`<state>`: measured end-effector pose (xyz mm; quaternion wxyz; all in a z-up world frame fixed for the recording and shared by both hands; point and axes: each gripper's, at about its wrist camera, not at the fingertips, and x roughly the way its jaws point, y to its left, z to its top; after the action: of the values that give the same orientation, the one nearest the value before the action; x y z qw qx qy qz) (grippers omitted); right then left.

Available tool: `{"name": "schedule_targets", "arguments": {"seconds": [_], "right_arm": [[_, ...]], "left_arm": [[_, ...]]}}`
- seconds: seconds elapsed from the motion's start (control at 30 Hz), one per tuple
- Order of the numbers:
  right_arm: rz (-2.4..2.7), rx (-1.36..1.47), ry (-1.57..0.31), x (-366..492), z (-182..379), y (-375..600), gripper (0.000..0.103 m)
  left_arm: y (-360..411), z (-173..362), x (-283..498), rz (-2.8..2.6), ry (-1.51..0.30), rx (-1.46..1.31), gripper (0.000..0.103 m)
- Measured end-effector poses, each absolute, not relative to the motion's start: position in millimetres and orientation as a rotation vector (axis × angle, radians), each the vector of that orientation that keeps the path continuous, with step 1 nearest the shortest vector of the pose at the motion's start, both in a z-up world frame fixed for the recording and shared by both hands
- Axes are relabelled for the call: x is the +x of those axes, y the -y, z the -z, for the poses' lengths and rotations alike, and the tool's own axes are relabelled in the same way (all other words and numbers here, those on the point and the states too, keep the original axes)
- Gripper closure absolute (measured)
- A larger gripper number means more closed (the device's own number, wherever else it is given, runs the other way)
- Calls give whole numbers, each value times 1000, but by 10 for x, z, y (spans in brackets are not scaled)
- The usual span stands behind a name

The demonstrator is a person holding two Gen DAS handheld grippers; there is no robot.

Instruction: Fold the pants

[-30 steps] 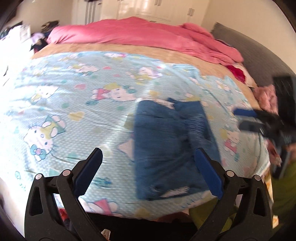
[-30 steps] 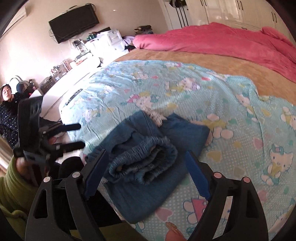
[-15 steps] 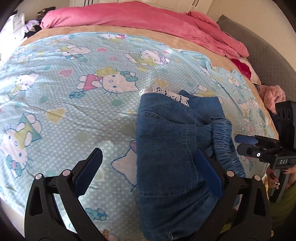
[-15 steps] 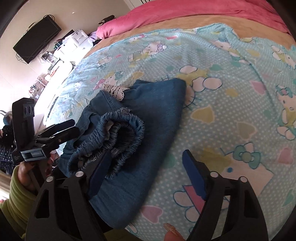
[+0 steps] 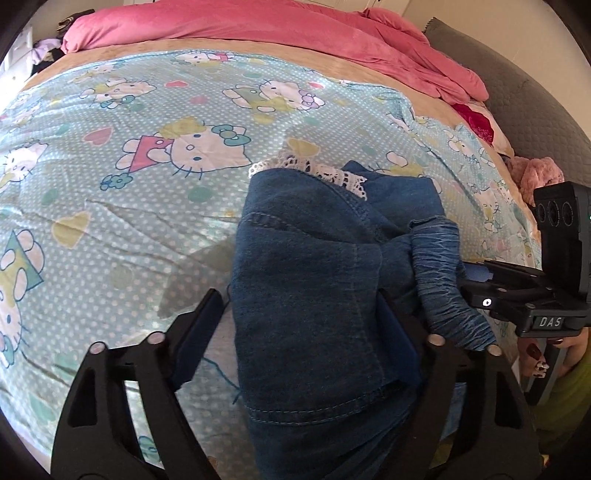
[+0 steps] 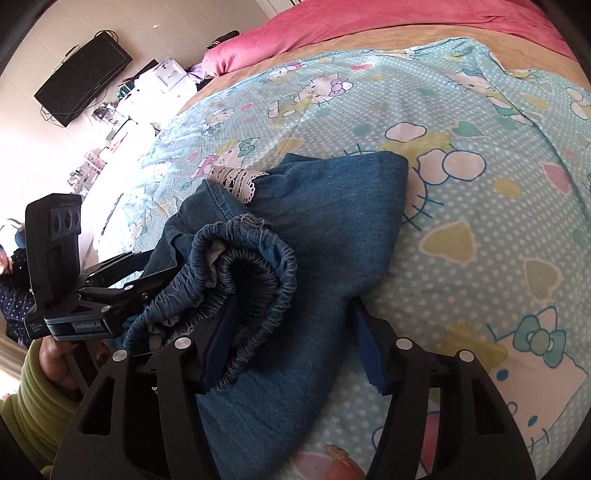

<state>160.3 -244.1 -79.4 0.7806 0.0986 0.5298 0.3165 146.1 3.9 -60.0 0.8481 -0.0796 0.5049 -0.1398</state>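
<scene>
Folded denim pants lie on the bed's cartoon-cat sheet near its front edge, lace trim at the far end, elastic waistband bunched on top. Left tool fingers spread apart, straddling the pants' near part. Right tool also spread, one finger against the waistband, possibly under it. Pink duvet at the far end of the bed. No containers seen.

You have a cartoon-cat bedsheet spread on the bed, a pink duvet bunched beyond it, and a wall television.
</scene>
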Motion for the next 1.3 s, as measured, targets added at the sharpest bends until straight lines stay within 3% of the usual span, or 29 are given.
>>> {"name": "schedule_targets", "arguments": {"seconds": [0.1,0.23,0.37,0.9,1.3], "right_arm": [[-704,209,-1140,1612,804,2417,73],[-719,204,-1115,1619,756,2359,84],[-744,181,-1066,1625,629,2322,85],[-764,59,-923,2190,211,2118,86],[-724,26,-920,2536,257,2018,86]], "left_arm": [[16,603,1473,324,-1068,-190,53],[46,561,1474,319,-1061,-195,67],[51,475,1471,312,-1041,-187,72],[29,137,1894,255,-931,-183,72],[48,108,2188,228,-895,-139,72]]}}
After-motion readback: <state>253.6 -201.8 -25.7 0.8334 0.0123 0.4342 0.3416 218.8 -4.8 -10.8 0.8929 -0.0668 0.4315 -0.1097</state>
